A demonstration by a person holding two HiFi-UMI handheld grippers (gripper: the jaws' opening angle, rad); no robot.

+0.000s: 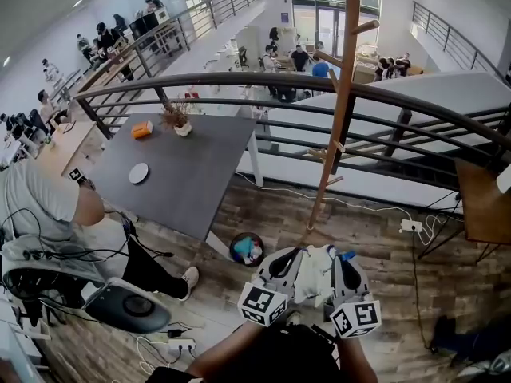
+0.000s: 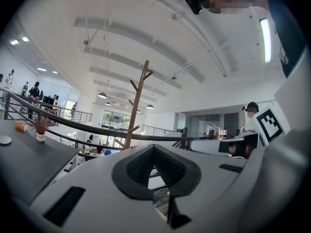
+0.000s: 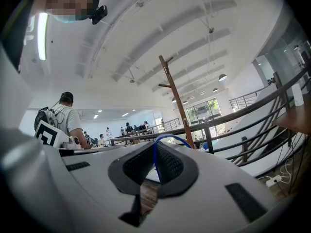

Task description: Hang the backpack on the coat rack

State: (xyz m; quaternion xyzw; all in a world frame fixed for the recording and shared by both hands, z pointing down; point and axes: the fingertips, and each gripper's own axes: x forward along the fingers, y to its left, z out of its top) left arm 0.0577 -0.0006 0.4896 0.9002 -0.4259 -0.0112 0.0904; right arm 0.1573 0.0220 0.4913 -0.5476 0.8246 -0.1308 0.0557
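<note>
In the head view a white backpack (image 1: pixel 316 274) hangs low in the picture between my two grippers, above the wooden floor. My left gripper (image 1: pixel 289 258) is on its left side and my right gripper (image 1: pixel 344 262) on its right. In the left gripper view the left gripper (image 2: pixel 154 152) has its black pads closed together, and no fabric shows between them there. The right gripper (image 3: pixel 156 152) is shut on a thin blue loop (image 3: pixel 167 139) of the backpack. The wooden coat rack (image 1: pixel 345 86) stands ahead by the railing, its pegs bare. It also shows as coat rack (image 2: pixel 137 106) and coat rack (image 3: pixel 176 101).
A dark table (image 1: pixel 192 174) with a small plant (image 1: pixel 177 121) stands to the left, and a person sits at its near corner (image 1: pixel 48 206). A small bin (image 1: pixel 247 249) sits on the floor just left of the grippers. A black railing (image 1: pixel 279 82) runs behind the rack. A wooden desk (image 1: pixel 483 202) stands at the right.
</note>
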